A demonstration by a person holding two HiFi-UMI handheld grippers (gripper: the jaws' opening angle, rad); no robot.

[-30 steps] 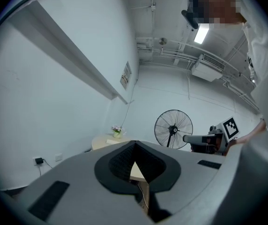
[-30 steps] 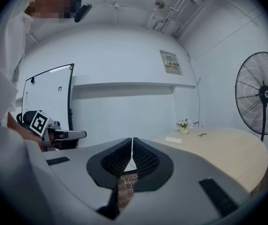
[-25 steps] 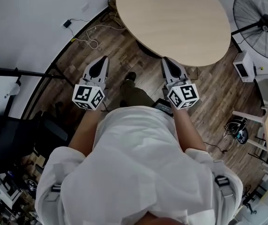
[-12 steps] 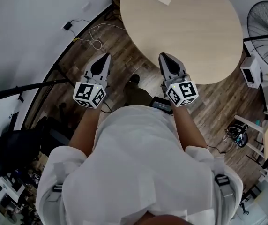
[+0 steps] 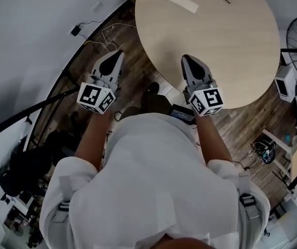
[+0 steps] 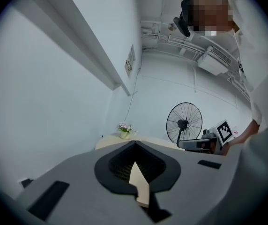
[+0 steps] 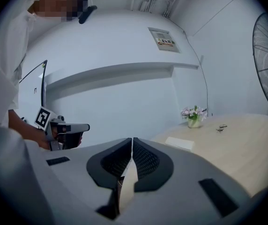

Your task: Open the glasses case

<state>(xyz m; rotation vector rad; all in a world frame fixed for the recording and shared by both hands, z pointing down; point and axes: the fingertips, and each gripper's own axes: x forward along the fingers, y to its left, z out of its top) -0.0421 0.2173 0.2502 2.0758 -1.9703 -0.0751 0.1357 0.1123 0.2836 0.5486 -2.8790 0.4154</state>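
Glasses case (image 5: 182, 1) (pale, flat) lies on the far side of the round desk (image 5: 226, 51), long axis slanting across it. The right hand-held gripper (image 5: 186, 58), at the near rim, is nearer. The left hand-held gripper (image 5: 118, 53) hangs over the floor. Both have jaws closed and hold nothing.

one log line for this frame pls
phase: pre-grasp | left gripper: shut, empty | right gripper: shut, empty | glasses case: untouched, far side of table

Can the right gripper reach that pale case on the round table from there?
Probably not yet: the right gripper is at the table's near edge, the case far across it. Nothing lies between.
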